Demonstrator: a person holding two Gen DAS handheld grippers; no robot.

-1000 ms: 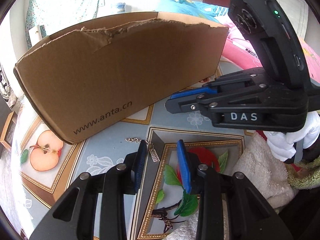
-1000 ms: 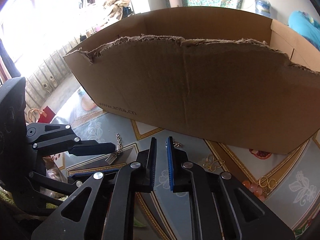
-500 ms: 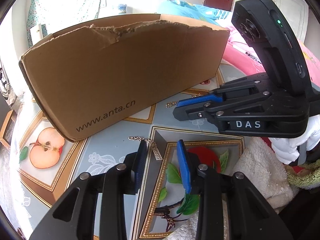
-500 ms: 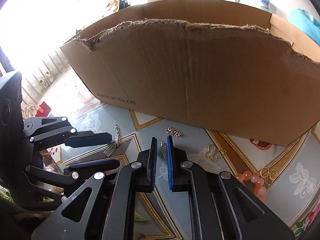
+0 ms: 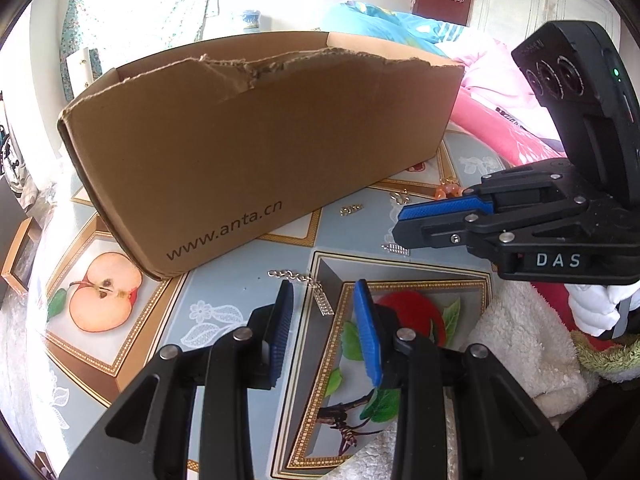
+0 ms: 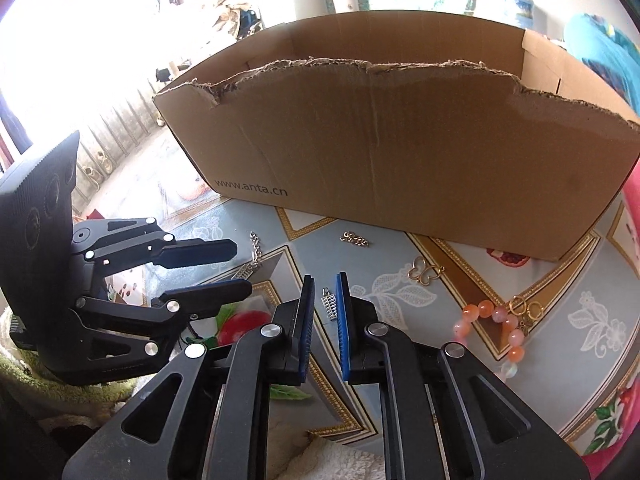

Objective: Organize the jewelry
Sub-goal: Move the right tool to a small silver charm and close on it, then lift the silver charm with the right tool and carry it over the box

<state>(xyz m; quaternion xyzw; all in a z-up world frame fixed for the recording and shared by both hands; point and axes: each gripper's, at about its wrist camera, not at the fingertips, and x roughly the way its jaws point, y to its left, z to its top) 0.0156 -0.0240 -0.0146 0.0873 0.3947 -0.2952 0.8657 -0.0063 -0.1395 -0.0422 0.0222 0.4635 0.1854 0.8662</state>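
The cardboard box stands at the far side of the table. It is stiff, light and open-topped with a torn near rim, and looks the likely place for the jewelry, so nothing there needs gripping.

On the right, near the table's edge, lies the bead bracelet, made of round orange and pale beads. It is probably smooth and inclined to roll, and best pinched across the string between two beads.

Left of centre, a silver chain with a flat tag rests on the cloth. It is limp and very light; the stiff tag is the sensible place to take hold. The left gripper hangs over it with jaws partly apart, touching nothing.

Further right lies a gold butterfly charm, thin, rigid wire that seems easy to bend. A short gold chain sits just before the box.

The small silver tag, ribbed and flat, lies between the tips of the right gripper. Its jaws stand narrow and have just been opening slightly; they do not press the tag. It is tiny and thin, so a pinch on its long edges would suit.
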